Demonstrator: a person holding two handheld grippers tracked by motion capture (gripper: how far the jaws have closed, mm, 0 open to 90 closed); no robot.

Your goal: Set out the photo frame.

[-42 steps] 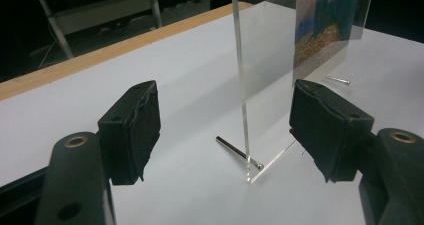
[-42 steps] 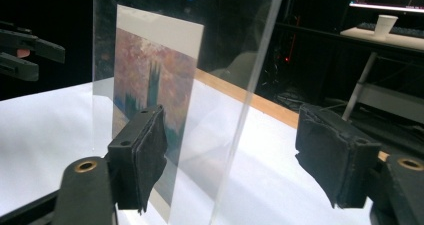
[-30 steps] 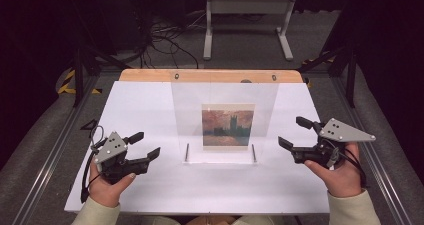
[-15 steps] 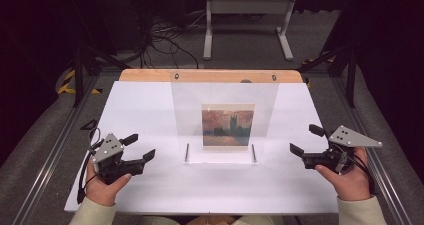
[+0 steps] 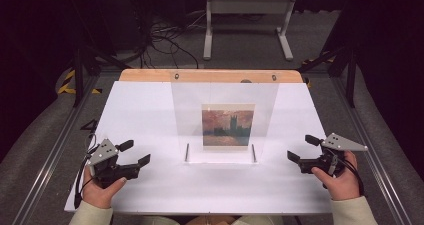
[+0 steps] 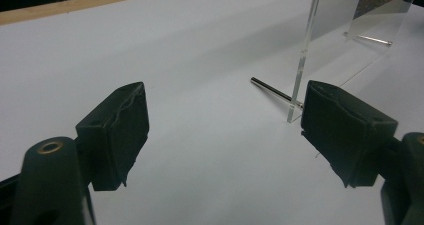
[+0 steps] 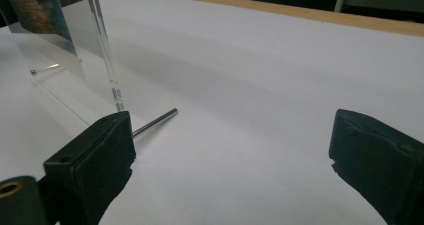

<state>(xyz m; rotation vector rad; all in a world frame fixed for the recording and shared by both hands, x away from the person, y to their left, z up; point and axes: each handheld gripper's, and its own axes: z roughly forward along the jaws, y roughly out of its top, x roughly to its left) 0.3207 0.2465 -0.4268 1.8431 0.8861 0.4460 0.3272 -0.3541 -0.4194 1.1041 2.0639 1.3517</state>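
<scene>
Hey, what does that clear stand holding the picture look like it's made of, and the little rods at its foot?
The clear stand looks like polished acrylic, possibly glass: see-through, with a bright cut edge in the left gripper view. The rods look like bare metal: thin, grey and shiny. The picture seems a printed card.

Left gripper (image 5: 134, 154) low, jaws wide apart — just been opening, nothing between them. Right gripper (image 5: 301, 149) likewise — gaping, empty, gripped from below by right hand (image 5: 341, 179).
</scene>
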